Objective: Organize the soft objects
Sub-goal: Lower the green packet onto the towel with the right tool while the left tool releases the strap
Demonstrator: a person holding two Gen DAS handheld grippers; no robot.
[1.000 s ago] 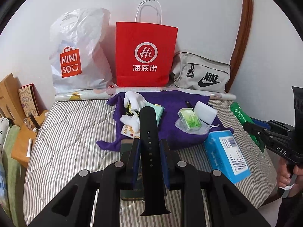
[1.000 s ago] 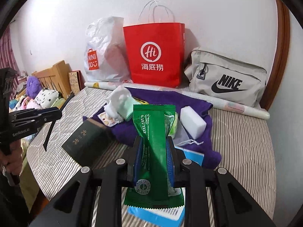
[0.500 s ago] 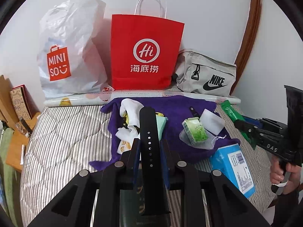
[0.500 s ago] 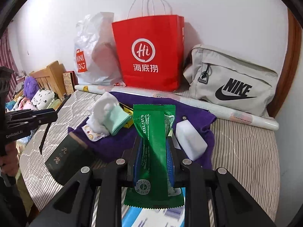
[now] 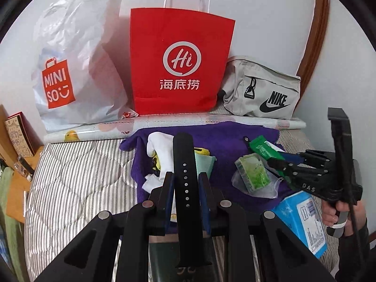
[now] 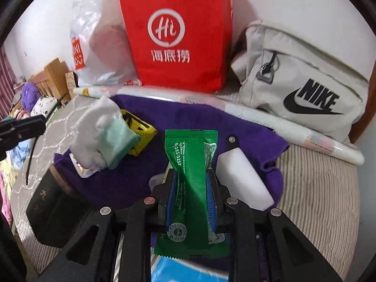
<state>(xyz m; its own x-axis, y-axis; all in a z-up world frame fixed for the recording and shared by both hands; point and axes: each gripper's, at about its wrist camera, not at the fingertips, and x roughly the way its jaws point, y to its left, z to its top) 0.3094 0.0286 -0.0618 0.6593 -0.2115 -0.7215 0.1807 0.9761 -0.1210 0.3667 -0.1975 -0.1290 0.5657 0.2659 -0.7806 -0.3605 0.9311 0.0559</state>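
Observation:
My left gripper (image 5: 185, 178) is shut on a black watch strap (image 5: 186, 188) that stands upright between the fingers, above the near edge of the purple towel (image 5: 211, 136). My right gripper (image 6: 190, 178) is shut on a green sachet (image 6: 191, 188), held over the towel (image 6: 188, 117); it also shows in the left wrist view (image 5: 264, 150). On the towel lie a white and mint sock bundle (image 6: 103, 134), a yellow perforated case (image 6: 141, 136), a white sponge block (image 6: 242, 181) and a green soap box in a mesh pouch (image 5: 253, 172).
Against the wall stand a white Miniso bag (image 5: 70, 70), a red Hi paper bag (image 5: 181, 63) and a grey Nike pouch (image 5: 263, 94), with a rolled sheet (image 5: 164, 127) in front. A blue tissue pack (image 5: 303, 221) and a dark booklet (image 6: 49, 209) lie near the bed's front edge.
Both grippers have moved forward toward the towel and the bags, still holding the strap and the sachet. The right gripper now hangs over the towel beside the soap box.

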